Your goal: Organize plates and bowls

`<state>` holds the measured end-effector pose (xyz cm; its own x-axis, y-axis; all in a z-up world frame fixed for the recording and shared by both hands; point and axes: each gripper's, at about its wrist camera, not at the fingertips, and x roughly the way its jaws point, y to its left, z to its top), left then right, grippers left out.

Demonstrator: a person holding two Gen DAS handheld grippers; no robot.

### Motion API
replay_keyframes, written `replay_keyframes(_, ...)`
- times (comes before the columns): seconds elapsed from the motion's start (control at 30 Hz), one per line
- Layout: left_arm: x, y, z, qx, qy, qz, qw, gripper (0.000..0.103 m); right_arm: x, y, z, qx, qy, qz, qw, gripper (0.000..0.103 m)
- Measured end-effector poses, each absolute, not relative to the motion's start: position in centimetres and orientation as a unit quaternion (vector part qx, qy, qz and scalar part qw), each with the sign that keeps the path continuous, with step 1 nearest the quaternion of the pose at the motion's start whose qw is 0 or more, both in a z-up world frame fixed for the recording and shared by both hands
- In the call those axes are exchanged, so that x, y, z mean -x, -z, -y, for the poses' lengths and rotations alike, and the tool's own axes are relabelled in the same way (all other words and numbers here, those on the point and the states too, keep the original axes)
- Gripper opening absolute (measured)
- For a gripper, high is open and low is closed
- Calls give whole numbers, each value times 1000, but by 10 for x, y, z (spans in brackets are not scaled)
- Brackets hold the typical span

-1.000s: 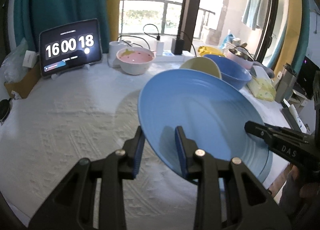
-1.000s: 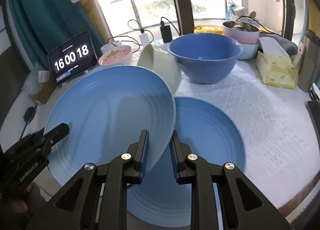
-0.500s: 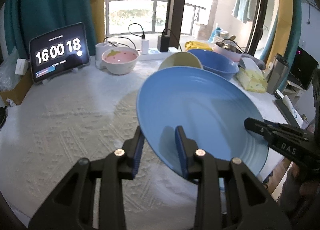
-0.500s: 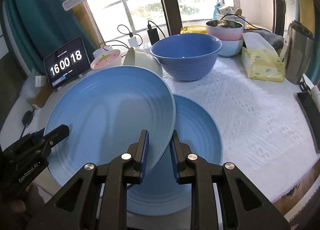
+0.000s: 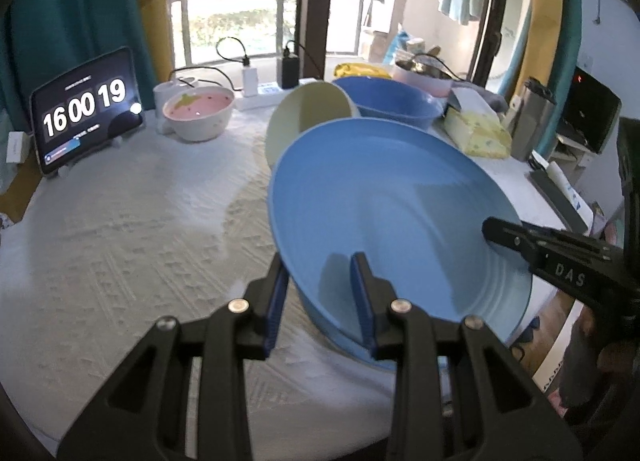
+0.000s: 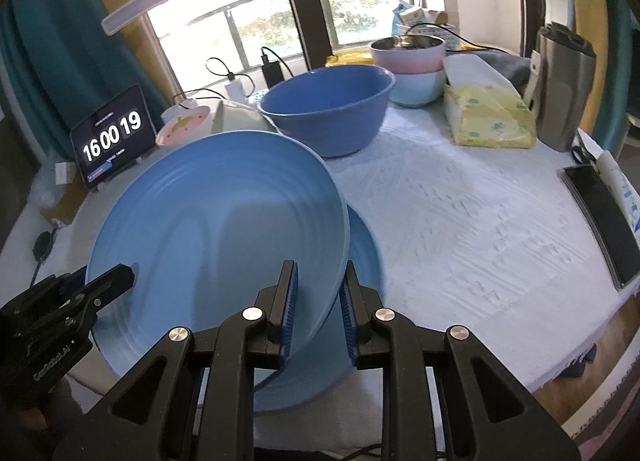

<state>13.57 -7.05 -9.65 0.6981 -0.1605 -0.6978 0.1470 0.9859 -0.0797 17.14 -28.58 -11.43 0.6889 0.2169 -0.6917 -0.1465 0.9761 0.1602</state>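
Observation:
A large blue ribbed plate point(image 5: 400, 213) point(image 6: 224, 229) is held in the air between both grippers. My left gripper point(image 5: 320, 293) is shut on its left rim. My right gripper point(image 6: 318, 301) is shut on its right rim and shows in the left wrist view point(image 5: 496, 233) too. A second blue plate point(image 6: 360, 261) lies on the table under it, mostly hidden. A cream bowl point(image 5: 304, 117) lies tipped on its side behind the plate. A big blue bowl point(image 6: 332, 109) and a pink strawberry bowl point(image 5: 198, 111) stand further back.
A clock tablet point(image 5: 86, 109) stands at the back left. A pink bowl stacked on a light blue one point(image 6: 412, 61), a yellow tissue pack point(image 6: 488, 113), a metal canister point(image 6: 560, 85) and a phone point(image 6: 600, 213) sit on the right. The white tablecloth's front edge point(image 6: 560, 361) is near.
Both grippers have lifted and carried the held plate; the plate below now shows less. The clock went from 16:00:18 to 16:00:19.

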Motion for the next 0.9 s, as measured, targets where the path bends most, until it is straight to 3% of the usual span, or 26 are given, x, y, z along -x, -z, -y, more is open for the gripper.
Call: replay_keyframes(0.9,-148,127,84,-33,83,-451,888,35,-175,136,301,-33,-84,-414,906,23)
